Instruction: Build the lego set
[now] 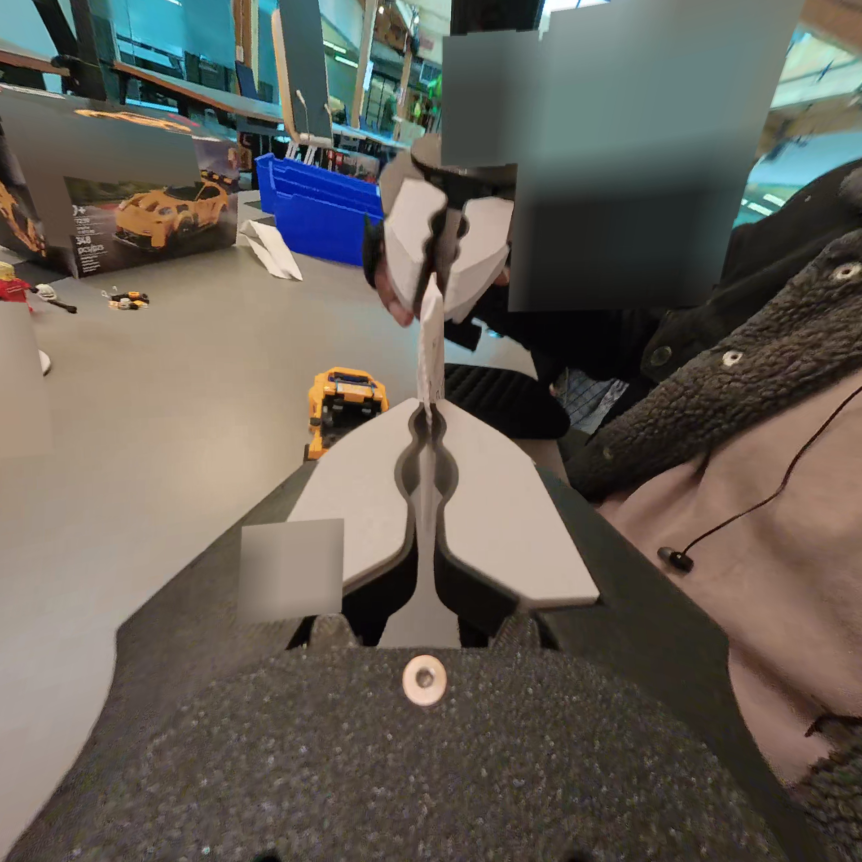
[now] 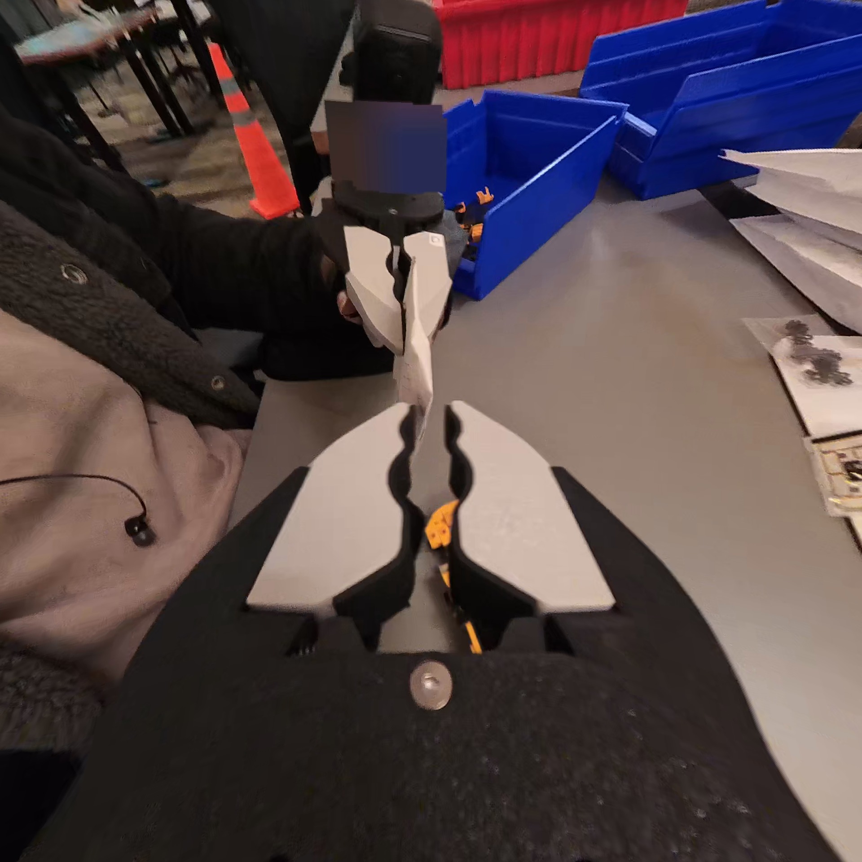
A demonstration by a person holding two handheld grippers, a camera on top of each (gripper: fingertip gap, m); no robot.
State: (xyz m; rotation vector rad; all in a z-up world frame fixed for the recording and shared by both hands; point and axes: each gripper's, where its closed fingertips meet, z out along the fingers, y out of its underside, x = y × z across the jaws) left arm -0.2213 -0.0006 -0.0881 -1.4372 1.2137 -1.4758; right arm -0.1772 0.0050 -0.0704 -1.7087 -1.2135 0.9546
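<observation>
My left gripper [image 1: 427, 406] is shut on one end of a white paper bag [image 1: 431, 345], held in the air above the grey table [image 1: 186, 420]. The bag stretches to my right gripper [image 1: 434, 289], which faces it. In the right wrist view my right gripper [image 2: 429, 408] stands open. The bag's end [image 2: 415, 373] lies against its left finger [image 2: 373, 448], and a gap shows at the other pad. The left gripper [image 2: 401, 340] pinches the bag's far end there. A part-built yellow Lego car [image 1: 345, 401] sits on the table below, also seen between my right fingers [image 2: 441, 527].
The Lego set's box [image 1: 154, 219] stands at the back left, with loose small pieces [image 1: 128, 298] and a red minifigure [image 1: 14, 289] before it. Blue bins [image 2: 527, 186] stand behind. More white bags [image 2: 802, 224] and a printed sheet [image 2: 830, 396] lie right. A person's coat [image 1: 746, 373] is close.
</observation>
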